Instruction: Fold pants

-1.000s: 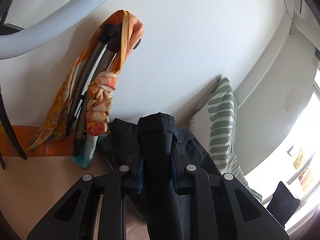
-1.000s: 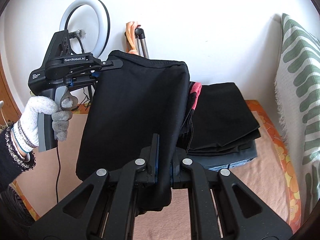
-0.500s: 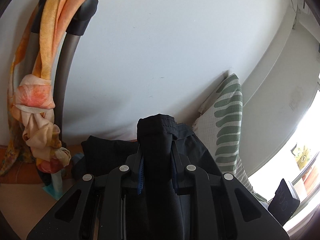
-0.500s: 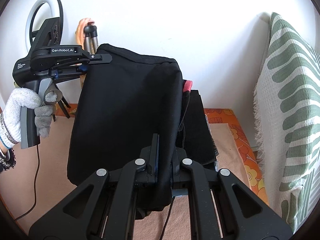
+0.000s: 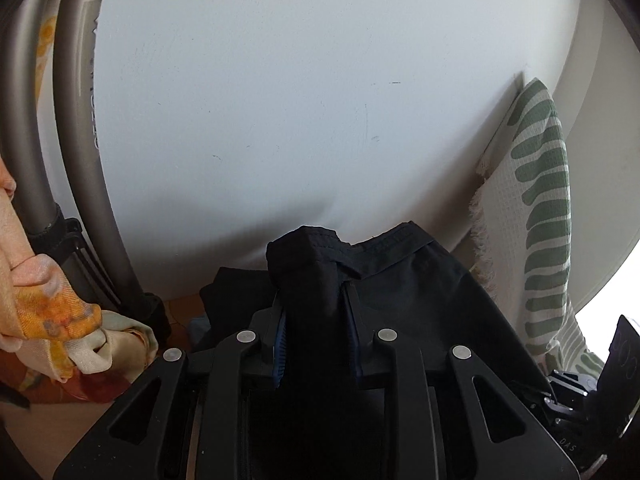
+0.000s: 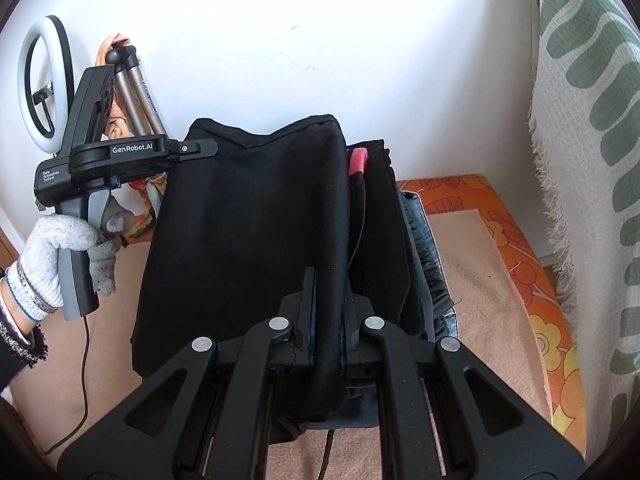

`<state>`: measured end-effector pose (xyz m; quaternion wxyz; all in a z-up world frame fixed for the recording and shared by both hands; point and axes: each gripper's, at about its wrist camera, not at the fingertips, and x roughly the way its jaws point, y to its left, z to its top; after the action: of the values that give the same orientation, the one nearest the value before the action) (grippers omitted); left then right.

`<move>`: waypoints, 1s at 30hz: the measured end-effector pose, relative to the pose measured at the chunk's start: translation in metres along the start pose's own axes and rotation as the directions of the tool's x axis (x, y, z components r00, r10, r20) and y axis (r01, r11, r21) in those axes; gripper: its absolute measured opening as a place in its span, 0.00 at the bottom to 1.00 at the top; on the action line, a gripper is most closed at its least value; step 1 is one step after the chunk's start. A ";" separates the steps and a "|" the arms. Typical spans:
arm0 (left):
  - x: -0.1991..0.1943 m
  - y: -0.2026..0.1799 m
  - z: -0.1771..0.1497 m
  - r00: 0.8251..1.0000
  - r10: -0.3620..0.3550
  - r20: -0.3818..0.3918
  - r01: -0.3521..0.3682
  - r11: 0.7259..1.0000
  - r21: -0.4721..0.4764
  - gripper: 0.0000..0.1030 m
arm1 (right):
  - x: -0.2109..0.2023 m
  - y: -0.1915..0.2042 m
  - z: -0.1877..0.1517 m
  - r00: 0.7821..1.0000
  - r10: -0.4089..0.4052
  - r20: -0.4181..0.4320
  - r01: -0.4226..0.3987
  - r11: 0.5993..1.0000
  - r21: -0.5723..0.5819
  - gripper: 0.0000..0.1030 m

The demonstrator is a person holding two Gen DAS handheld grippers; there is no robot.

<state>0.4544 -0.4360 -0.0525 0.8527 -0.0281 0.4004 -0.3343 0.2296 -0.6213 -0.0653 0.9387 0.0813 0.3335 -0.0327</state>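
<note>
Hanging between both tongs: folded black fabric pants point(image 6: 248, 240), long axis vertical, above pile of folded dark garments point(image 6: 384, 240) on peach cloth-covered surface point(image 6: 472, 280). Left gripper point(image 6: 208, 148): jaws opening, top corner between them. Right gripper point(image 6: 326, 312): clamped on right edge, nearer pile.
</note>
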 end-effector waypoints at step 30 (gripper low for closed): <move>0.016 -0.006 -0.003 0.963 0.165 -0.215 -0.125 0.974 0.187 0.57 | -0.002 -0.022 -0.008 0.993 -0.087 -0.076 0.099 0.982 0.160 0.33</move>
<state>0.4564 -0.4490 -0.0629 0.8223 0.1139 0.4667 -0.3050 0.2210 -0.6413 -0.0731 0.9142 0.1433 0.3653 -0.1009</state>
